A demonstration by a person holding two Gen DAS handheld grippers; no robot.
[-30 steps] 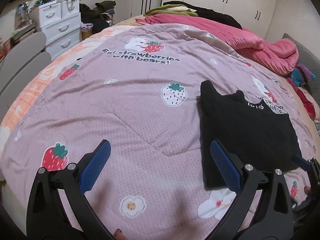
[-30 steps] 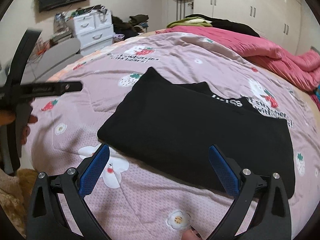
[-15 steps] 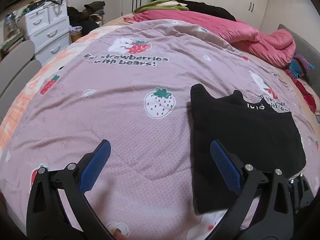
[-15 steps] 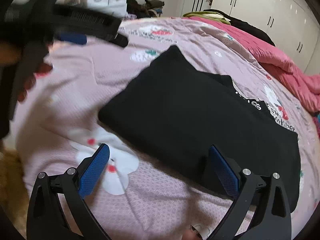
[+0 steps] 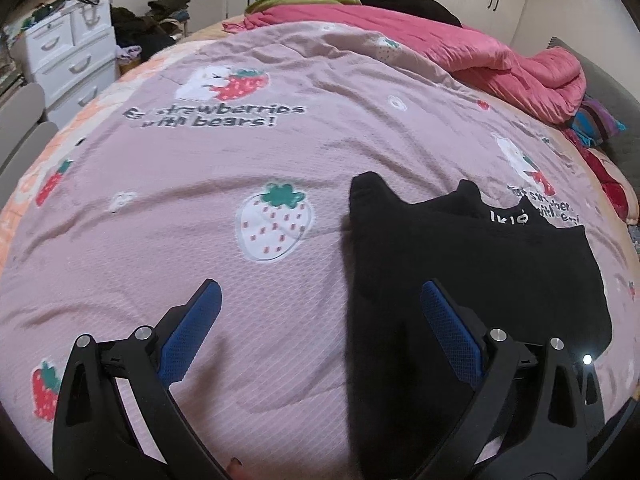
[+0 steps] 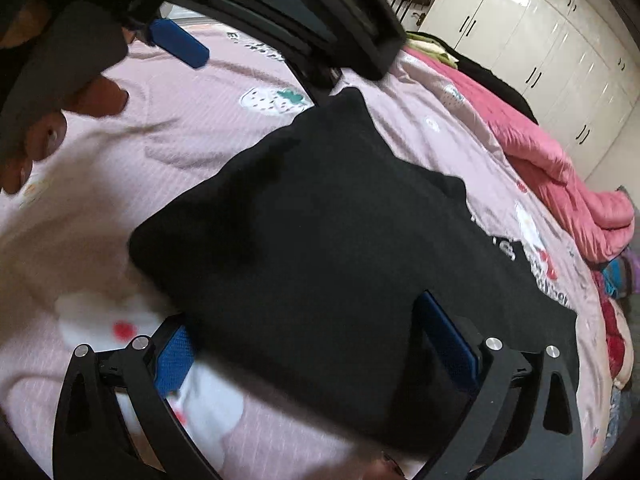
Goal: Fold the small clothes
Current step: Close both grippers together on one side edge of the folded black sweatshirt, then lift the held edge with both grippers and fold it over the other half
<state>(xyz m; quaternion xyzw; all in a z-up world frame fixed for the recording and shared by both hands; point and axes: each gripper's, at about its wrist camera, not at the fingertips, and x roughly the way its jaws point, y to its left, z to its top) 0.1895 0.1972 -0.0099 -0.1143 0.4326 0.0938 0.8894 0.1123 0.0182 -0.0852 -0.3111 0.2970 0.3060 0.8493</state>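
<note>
Right gripper [image 6: 304, 354]: has closed in, jaws wide, straddling folded black cotton garment [image 6: 320, 220]'s near edge.
Left gripper [image 5: 320, 320]: jaws open, over pink strawberry-print bed quilt [image 5: 200, 152].

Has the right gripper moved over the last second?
Yes. The right gripper has come forward and down onto the black garment, whose near edge now lies between its open fingers; the pink quilt looms closer.

Left gripper [image 5: 318, 320] jaws wide apart, aimed 12 o'clock. Right gripper [image 6: 308, 340] likewise spread, held low.
</note>
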